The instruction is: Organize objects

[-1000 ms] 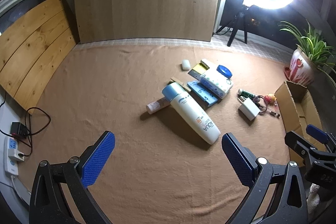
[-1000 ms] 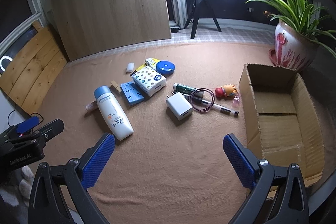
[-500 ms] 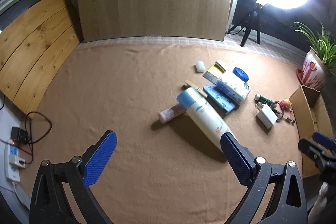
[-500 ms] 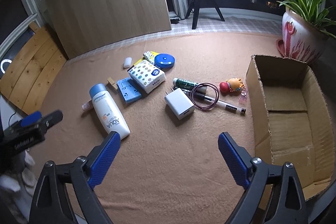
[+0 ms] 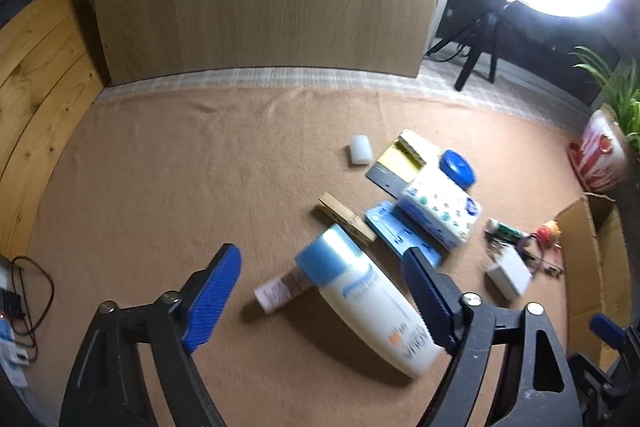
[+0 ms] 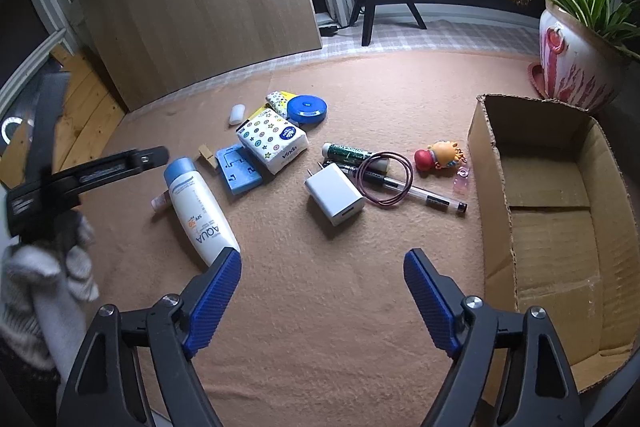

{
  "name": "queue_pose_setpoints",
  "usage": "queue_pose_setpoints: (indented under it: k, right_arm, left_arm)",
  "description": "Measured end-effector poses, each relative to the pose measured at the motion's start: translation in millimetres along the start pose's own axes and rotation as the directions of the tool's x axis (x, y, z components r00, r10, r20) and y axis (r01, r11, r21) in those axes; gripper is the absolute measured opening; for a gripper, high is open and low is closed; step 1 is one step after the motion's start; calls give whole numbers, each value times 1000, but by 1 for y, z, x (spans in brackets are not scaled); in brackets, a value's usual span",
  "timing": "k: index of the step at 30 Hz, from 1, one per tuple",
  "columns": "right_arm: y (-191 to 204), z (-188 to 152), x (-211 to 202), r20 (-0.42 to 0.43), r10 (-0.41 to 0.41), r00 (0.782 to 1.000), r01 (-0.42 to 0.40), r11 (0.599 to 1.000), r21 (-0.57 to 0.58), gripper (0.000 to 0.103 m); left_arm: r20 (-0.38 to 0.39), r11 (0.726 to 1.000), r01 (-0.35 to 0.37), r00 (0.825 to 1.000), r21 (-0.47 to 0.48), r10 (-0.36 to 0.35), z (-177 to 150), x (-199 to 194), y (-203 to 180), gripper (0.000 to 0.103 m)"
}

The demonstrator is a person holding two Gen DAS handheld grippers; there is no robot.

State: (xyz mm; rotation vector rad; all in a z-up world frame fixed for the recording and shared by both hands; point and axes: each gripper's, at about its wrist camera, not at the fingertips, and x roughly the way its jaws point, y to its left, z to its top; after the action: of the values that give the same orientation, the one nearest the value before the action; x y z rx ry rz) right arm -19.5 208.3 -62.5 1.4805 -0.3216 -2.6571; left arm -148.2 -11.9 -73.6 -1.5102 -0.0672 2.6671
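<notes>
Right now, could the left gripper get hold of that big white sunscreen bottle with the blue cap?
Probably yes. The left gripper is open, its jaws just narrowing, with the sunscreen bottle lying between them on the cloth, untouched. Nothing covers it.

Both cameras look steeply down along their own blue fingers onto the tan mat. The left wrist view, somewhat blurred, sits nearer, over the white bottle point(image 5: 372, 307) at 6 o'clock. The right wrist view shows that bottle at 9 o'clock and the cardboard box point(image 6: 552, 227) at 3 o'clock.
</notes>
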Motion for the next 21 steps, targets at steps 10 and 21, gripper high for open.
queue_pose_setpoints:
  k: [10,21]
  right_arm:
    - [-1,1,5,-20,4,1000,-4,1000,-3,80]
    - [-10,-6,4,-36,0,999,1,1000,23,80]
  left_arm:
    - [-88,995,102,991,-14,-103,31,49,14,62]
    - [-156,972,232,962,36,-224,-1,68,-21,35]
